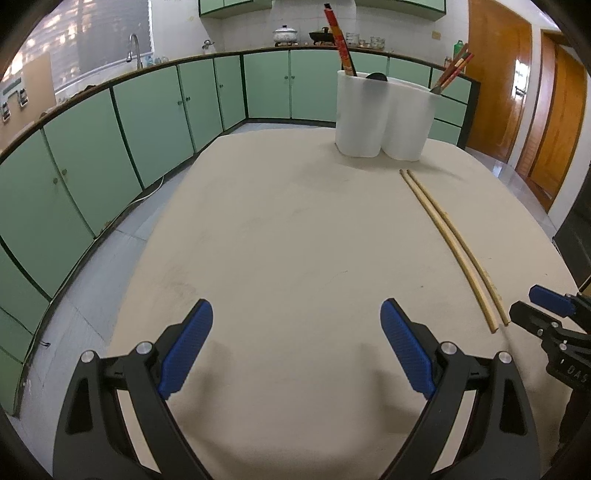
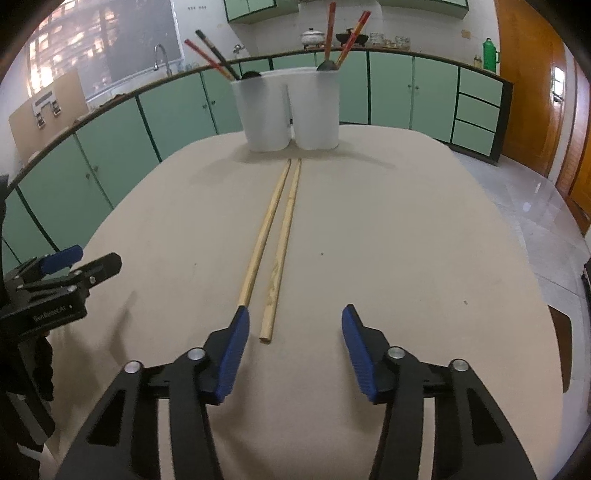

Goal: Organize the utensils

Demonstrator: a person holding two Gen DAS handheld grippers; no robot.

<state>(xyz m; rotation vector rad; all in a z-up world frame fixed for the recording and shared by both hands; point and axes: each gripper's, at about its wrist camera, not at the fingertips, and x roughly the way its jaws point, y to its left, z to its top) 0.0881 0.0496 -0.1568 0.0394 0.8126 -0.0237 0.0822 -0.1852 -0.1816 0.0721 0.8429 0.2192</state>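
We see two long pale wooden chopsticks (image 2: 275,243) lying side by side on the beige table (image 2: 406,240), almost parallel, tips toward the holder. They are plain, unpainted and slightly bowed by the lens; the right one shows darker grain near its blunt near end. Their far tips sit just short of the white holder (image 2: 291,110), not touching it.

Our right gripper (image 2: 291,325) hangs low over the near ends, jaws spread wide, nothing between the blue pads (image 2: 231,358). The left pad sits over the end of the left chopstick; we cannot tell if it touches. The right stick's end lies in the gap between the fingers.

Our left gripper (image 1: 297,317) hovers over bare table, also spread wide and empty. From its view the chopsticks (image 1: 454,243) run along the right side, and the right gripper (image 1: 532,314) sits at their near ends.

The holder (image 1: 384,114) stands upright at the table's far end, two rounded white compartments joined together. Each holds red-handled chopsticks (image 2: 332,33) leaning out and a dark spoon (image 2: 327,65) peeking over the rim.
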